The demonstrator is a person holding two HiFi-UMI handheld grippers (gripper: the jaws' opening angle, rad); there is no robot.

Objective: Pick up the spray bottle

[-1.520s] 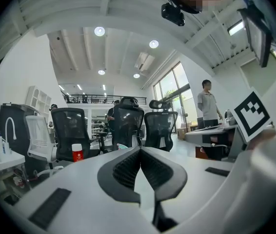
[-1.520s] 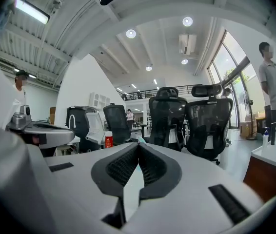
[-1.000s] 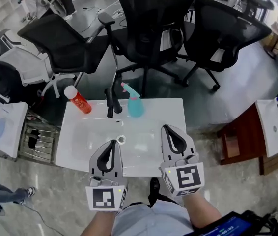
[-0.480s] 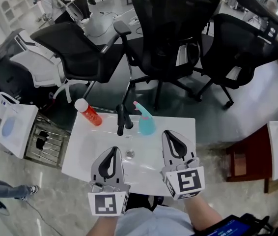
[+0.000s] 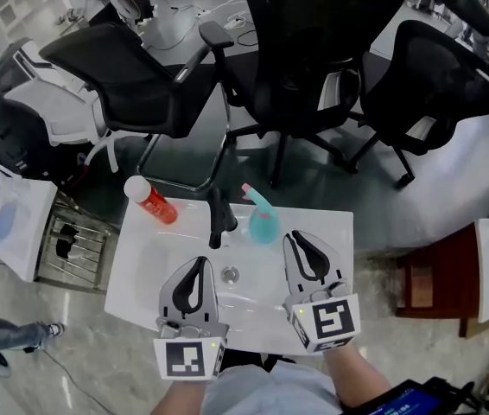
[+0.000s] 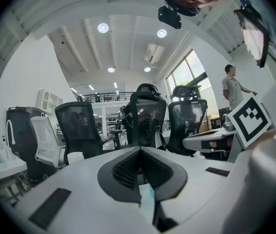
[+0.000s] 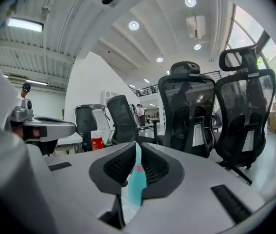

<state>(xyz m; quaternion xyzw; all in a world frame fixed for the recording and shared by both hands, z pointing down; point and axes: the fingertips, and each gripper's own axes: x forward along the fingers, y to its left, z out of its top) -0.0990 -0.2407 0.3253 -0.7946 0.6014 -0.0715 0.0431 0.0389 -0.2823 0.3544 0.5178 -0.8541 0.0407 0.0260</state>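
My right fingers point(image 7: 113, 167) are opening to a narrow gap, with nothing gripped. My left fingers point(image 6: 123, 172) are closed tip to tip and empty. The spray bottle point(image 5: 263, 223) stands upright at the far edge of the washbasin point(image 5: 335, 232), just beside the faucet point(image 5: 219, 219), clear of both.

Spray bottle point(image 5: 263, 223): teal body, pink trigger head
Pose: upright
Place: back of white washbasin point(image 5: 145, 262), just right of black faucet point(image 5: 218, 220)

Glossy sink point(image 5: 156, 262), plastic spray bottle point(image 5: 263, 224)
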